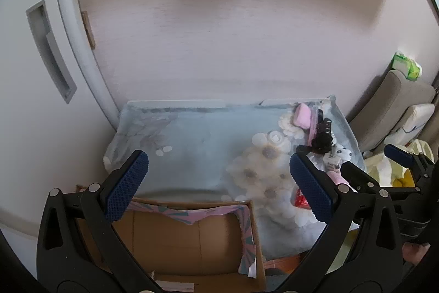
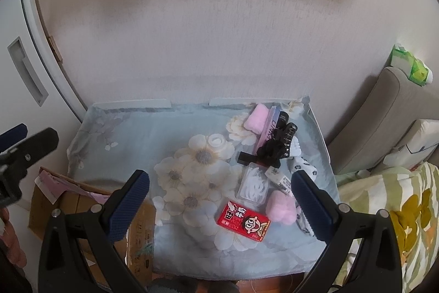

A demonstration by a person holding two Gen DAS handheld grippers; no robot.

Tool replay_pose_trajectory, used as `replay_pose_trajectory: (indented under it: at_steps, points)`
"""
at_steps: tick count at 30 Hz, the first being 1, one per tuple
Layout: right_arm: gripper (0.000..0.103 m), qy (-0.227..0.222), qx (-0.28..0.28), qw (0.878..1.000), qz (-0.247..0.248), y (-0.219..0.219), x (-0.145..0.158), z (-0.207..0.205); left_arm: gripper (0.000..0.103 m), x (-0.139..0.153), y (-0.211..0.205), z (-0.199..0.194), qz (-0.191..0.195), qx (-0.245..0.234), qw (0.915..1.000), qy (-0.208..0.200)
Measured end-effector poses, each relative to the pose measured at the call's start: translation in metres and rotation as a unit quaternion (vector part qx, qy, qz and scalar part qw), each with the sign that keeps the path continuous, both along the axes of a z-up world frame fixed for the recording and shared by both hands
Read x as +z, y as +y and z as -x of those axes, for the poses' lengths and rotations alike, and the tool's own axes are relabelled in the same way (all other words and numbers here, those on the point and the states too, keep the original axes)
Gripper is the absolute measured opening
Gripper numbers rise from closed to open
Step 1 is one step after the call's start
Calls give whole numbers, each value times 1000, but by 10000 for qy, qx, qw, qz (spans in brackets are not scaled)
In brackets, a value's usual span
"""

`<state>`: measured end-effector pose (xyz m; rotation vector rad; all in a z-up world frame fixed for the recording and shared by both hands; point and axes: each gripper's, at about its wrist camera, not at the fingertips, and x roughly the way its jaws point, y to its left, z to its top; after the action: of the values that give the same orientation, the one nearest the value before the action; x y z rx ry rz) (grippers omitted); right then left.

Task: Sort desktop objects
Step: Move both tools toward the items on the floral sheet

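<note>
We were in a home. A small table wore a pale blue cloth with big white flowers [image 2: 115, 133]. A grey soft sofa [image 2: 384, 111] stood beside it, with a green and yellow blanket [image 2: 389, 210] and a brown cardboard box [image 1: 175, 238].

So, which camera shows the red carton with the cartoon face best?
The right wrist view: the red carton lies fully visible on the floral cloth. In the left wrist view only a red sliver shows behind the left claw.

Matt floral cloth [image 2: 137, 144], glossy red carton [image 2: 242, 220], fluffy pink puff [image 2: 279, 206], corrugated cardboard box [image 1: 178, 240]
</note>
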<state>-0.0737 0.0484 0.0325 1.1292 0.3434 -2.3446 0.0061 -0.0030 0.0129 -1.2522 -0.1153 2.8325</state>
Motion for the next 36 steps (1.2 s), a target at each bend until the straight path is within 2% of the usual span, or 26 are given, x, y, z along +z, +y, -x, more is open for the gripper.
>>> replay_pose_trajectory:
  at_steps: [3, 7, 13, 19, 36]
  points:
    - [102, 76, 33, 10000, 32, -1, 3, -3, 103, 3, 1, -2, 12, -3, 9999, 105]
    - [102, 202, 132, 9995, 179, -2, 9, -8, 103, 8, 2, -6, 246, 70, 9993, 262]
    - [102, 283, 170, 9993, 179, -2, 11, -8, 103, 9, 1, -10, 139, 15, 9994, 330]
    - [102, 255, 161, 9994, 173, -1, 10, -8, 103, 7, -2, -9, 275, 43, 9994, 228]
    - [102, 112, 148, 9997, 151, 5, -3, -10, 103, -2, 3, -7, 125, -133, 9998, 11]
